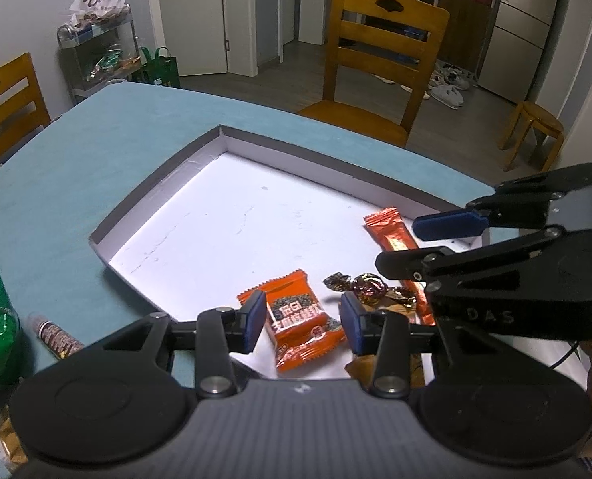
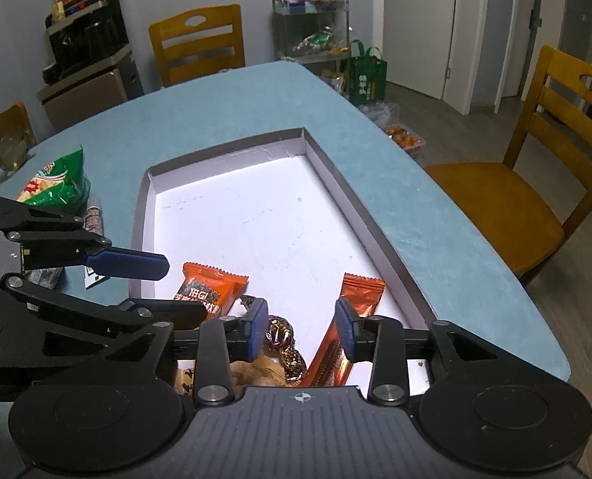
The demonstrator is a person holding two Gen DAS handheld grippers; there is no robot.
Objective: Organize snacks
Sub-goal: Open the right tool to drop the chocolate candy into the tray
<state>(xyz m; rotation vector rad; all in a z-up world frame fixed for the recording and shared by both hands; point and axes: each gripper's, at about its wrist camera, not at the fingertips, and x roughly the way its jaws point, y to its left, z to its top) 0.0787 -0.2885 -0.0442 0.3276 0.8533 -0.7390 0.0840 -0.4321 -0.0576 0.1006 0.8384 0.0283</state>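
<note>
Left gripper (image 1: 302,321) parted over orange packet (image 1: 306,325) | right gripper (image 2: 300,329) parted (candy (image 2: 280,333) between)

A wooden chair (image 1: 380,60) faces the blue table (image 1: 96,167); a stool (image 1: 535,127) stands near a refrigerator (image 1: 523,24).

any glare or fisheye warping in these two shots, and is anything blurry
Left wrist view: the white tray floor is blown out by overhead light, the table edge bows from fisheye, and the orange snack packet stays sharp. Right wrist view: the same glare across the tray, the door frames lean, the corners darken, and the long orange bar stays readable; no motion blur in either.
</note>
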